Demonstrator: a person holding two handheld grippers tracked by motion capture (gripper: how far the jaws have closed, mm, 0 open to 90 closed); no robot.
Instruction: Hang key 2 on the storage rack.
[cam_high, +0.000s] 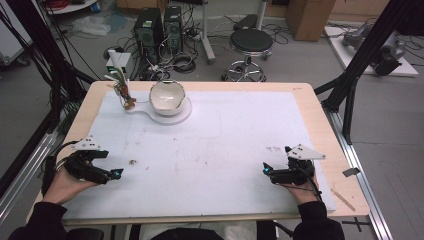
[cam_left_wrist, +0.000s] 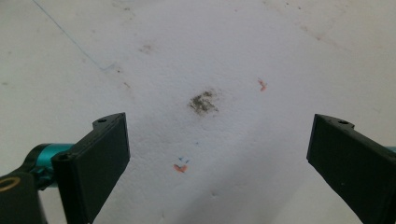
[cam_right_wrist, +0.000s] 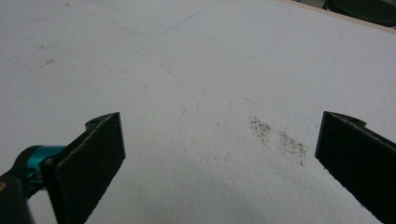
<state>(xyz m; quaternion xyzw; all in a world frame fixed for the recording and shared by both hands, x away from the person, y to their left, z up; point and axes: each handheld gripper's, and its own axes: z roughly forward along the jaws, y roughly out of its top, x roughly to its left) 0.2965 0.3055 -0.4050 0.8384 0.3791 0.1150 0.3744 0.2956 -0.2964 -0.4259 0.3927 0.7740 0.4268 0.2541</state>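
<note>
Both grippers rest low at the near edge of the white mat (cam_high: 210, 150), well apart from one another, and each has its jaws spread wide with nothing between them. The gripper views confirm this: bare mat lies between the black jaws, with a dark smudge (cam_left_wrist: 203, 101) ahead of the left gripper (cam_high: 117, 173) and a speckled stain (cam_right_wrist: 280, 140) ahead of the right gripper (cam_high: 266, 168).

The things most likely to be worked on stand at the far side of the mat. A white bowl (cam_high: 167, 96) sits tilted on a clear stand (cam_high: 162, 116), and just to the bowl's left a small holder (cam_high: 121, 86) carries some thin upright utensils; what they are is too small to tell.

Taking the bowl as landmark, the left gripper lies toward the person and somewhat left of it, while the right gripper lies toward the person and far to the bowl's right. The left gripper is therefore the nearer one, and its reach would run forward and slightly rightward. The bowl's mouth appears to face the person.
</note>
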